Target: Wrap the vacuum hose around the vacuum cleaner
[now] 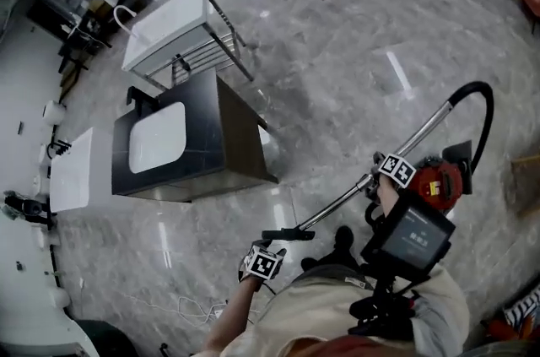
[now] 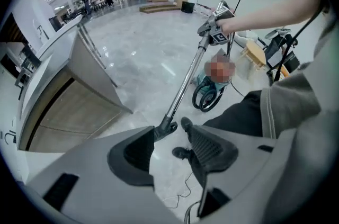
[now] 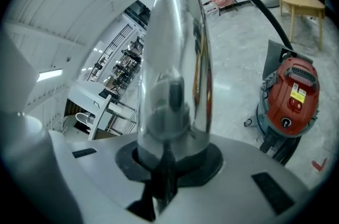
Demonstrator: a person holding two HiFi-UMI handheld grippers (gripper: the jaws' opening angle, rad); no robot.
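The vacuum hose [image 1: 490, 112], a slim black tube, arched free in a high loop from the upper end of the chrome wand [image 1: 422, 131] down toward the round red vacuum cleaner [image 1: 439, 181], and none of it lay around the canister. The cleaner stood on polished grey marble floor [image 1: 337, 51] at the person's right. The right gripper [image 3: 169, 157] was clamped on the mirror-bright wand, with the canister near it on the right. The wand slanted down to a flat black floor nozzle [image 1: 287, 235]. The left gripper [image 2: 168, 150] hung near that nozzle, its ridged dark pads [image 2: 207, 148] apart with nothing between them. A boxy black cabinet [image 1: 232, 140] with an inset white basin [image 1: 156, 136] stood well apart on the left, a white-topped metal rack [image 1: 169, 26] beyond it. Broad open floor lay between them and the vacuum cleaner.
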